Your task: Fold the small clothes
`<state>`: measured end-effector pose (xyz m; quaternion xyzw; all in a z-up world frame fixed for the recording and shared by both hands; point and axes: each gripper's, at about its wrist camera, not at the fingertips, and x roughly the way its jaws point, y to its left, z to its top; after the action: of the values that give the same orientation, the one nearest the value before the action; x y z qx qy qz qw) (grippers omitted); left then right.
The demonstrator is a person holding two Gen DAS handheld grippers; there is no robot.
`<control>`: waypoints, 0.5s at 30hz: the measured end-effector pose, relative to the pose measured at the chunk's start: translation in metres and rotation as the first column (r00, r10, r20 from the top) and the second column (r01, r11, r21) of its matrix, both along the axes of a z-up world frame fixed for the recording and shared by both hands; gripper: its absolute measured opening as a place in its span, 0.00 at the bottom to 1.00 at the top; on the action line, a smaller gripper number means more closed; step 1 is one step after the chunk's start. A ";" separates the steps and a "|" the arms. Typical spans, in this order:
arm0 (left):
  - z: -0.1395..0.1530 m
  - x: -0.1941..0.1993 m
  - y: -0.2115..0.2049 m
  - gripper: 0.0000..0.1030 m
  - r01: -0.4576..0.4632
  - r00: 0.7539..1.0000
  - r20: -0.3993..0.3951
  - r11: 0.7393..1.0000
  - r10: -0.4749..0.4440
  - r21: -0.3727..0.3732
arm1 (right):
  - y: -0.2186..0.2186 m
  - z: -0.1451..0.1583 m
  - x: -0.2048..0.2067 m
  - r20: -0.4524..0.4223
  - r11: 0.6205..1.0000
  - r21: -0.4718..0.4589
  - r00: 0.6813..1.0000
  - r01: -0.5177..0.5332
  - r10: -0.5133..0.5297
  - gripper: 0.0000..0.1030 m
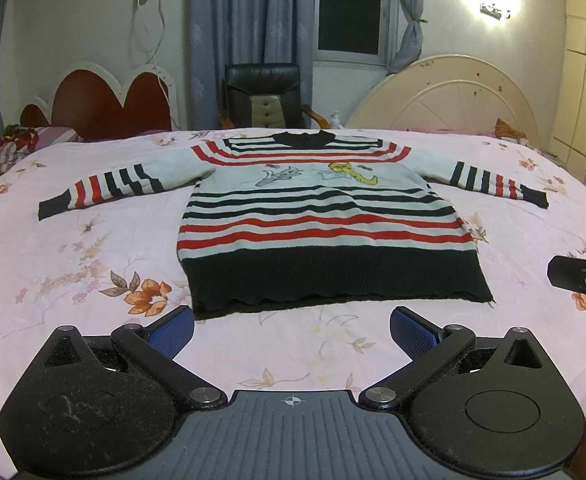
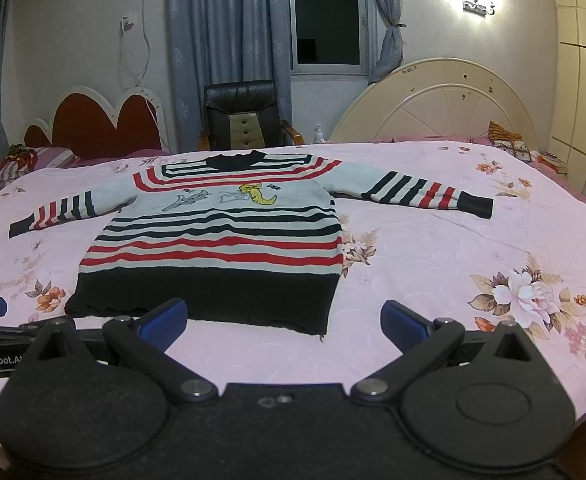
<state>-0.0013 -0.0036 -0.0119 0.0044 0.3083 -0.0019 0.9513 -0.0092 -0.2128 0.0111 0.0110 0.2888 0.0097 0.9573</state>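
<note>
A small striped sweater [image 1: 317, 216] in white, red and black lies flat on the pink floral bed sheet [image 1: 73, 264], front up, both sleeves spread out, black hem nearest me. It also shows in the right wrist view [image 2: 221, 236]. My left gripper [image 1: 291, 326] is open and empty, just short of the hem's middle. My right gripper [image 2: 283, 320] is open and empty, near the hem's right corner. Part of the right gripper shows at the right edge of the left wrist view [image 1: 585, 280].
A black chair [image 1: 265, 96] stands behind the bed. A red headboard [image 1: 105, 100] is at the back left and a cream headboard [image 1: 449, 96] at the back right. A striped pillow [image 1: 17, 148] lies at the far left. Curtains and a window are behind.
</note>
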 end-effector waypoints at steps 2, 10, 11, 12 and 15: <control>0.000 0.000 -0.001 1.00 0.001 1.000 0.001 1.000 -0.001 0.002 | 0.000 0.000 0.000 0.000 1.000 0.000 1.000 0.000 0.000 0.99; 0.001 0.001 -0.001 1.00 0.003 1.000 0.001 1.000 -0.003 0.004 | 0.000 0.000 0.000 -0.002 1.000 0.001 1.000 0.001 -0.001 0.99; 0.001 0.001 -0.001 1.00 0.003 1.000 0.000 1.000 -0.003 0.004 | 0.000 -0.001 0.000 -0.001 1.000 0.002 1.000 0.000 0.000 0.99; 0.001 0.001 -0.001 1.00 0.003 1.000 0.000 1.000 -0.003 0.004 | 0.000 -0.001 0.000 -0.002 1.000 0.001 1.000 0.000 0.000 0.99; 0.001 0.001 -0.001 1.00 0.005 1.000 0.000 1.000 -0.005 0.004 | 0.000 -0.001 0.000 -0.001 1.000 0.001 1.000 0.000 0.000 0.99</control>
<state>-0.0004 -0.0048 -0.0110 0.0072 0.3084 -0.0034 0.9512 -0.0090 -0.2127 0.0104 0.0117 0.2893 0.0097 0.9571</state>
